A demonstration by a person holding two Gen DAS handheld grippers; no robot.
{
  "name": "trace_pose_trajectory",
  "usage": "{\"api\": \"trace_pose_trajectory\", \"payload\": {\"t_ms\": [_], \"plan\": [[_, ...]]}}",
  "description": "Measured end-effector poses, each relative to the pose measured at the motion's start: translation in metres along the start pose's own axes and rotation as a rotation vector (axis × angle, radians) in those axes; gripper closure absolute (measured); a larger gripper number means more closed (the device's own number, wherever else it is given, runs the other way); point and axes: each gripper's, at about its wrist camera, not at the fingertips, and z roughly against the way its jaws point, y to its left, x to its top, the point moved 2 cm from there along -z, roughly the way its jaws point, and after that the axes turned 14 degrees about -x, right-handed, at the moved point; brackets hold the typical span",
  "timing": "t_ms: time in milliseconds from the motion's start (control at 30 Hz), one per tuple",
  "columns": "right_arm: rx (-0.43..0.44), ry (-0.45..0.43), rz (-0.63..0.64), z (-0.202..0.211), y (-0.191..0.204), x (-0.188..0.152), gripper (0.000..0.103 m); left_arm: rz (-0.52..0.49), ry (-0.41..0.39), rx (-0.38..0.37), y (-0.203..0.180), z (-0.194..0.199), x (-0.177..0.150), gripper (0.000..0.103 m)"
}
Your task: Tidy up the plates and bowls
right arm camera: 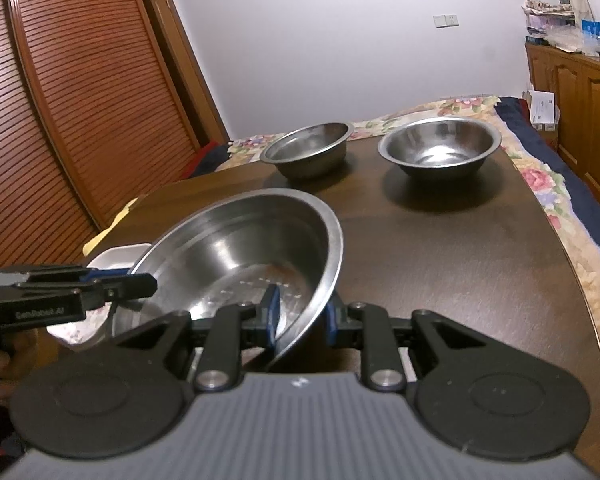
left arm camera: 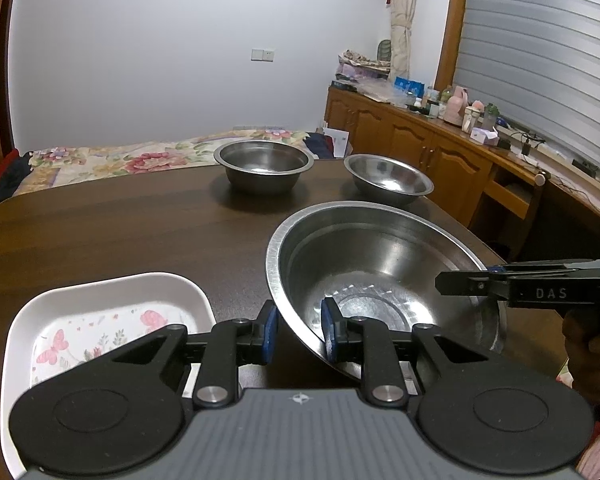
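Note:
A large steel bowl (left arm camera: 384, 264) is held tilted just above the dark wooden table (left arm camera: 120, 232); it also shows in the right wrist view (right arm camera: 236, 248). My left gripper (left arm camera: 299, 330) straddles its near-left rim, jaws either side of the rim. My right gripper (right arm camera: 302, 316) straddles the opposite rim the same way. Each gripper shows in the other's view, the right (left arm camera: 460, 284) and the left (right arm camera: 136, 284). Two smaller steel bowls (left arm camera: 263, 164) (left arm camera: 388, 178) stand upright at the far end of the table. A white rectangular dish with a butterfly print (left arm camera: 100, 320) sits at the near left.
The table's rounded edge (right arm camera: 580, 280) runs close on the right. A bed with a floral cover (left arm camera: 120, 158) lies beyond the table. A wooden cabinet (left arm camera: 420, 140) with clutter stands at the right and a slatted wardrobe (right arm camera: 60, 100) at the left.

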Motion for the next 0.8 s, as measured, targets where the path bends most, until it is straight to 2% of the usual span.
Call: {"api": "trace_pose_trajectory", "payload": {"t_ms": [600,700,800], "plan": [[-0.019,-0.017,0.007,0.001,-0.001,0.0,0.077,0.013,-0.015,0.009,0.003,0.002,-0.002,0.075],[-0.017,-0.027,0.002,0.005,-0.004,0.003,0.07,0.017,-0.022,0.012,0.005,0.003,-0.001,0.074],[-0.025,-0.04,-0.001,0.008,-0.007,0.009,0.07,0.016,-0.031,0.015,0.006,0.006,0.001,0.072]]}}
